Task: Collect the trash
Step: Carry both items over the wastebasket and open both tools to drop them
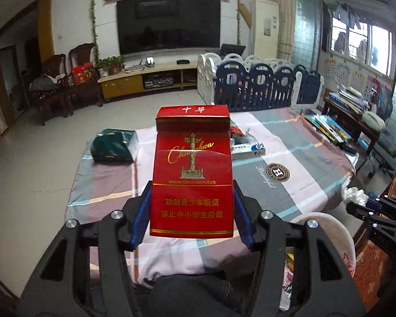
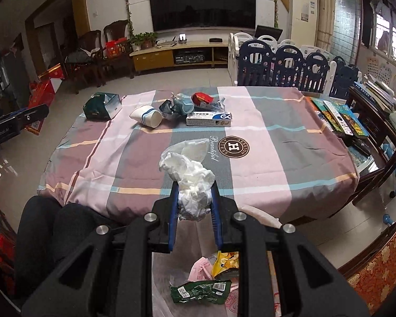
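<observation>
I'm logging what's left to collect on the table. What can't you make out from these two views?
- Left wrist view: the red cigarette pack in the left tongs hides the table's middle.
- Right wrist view: print on the white box is too small.
- Right wrist view: the right tongs cover part of the trash bag.

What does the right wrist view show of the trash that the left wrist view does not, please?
Only the right wrist view shows the white paper cup lying on its side and the wrappers in the trash bag below the right gripper, which grips the crumpled tissue. Only the left wrist view shows the red cigarette pack clamped in the left gripper. Both show the green packet and the ointment box on the tablecloth.
</observation>
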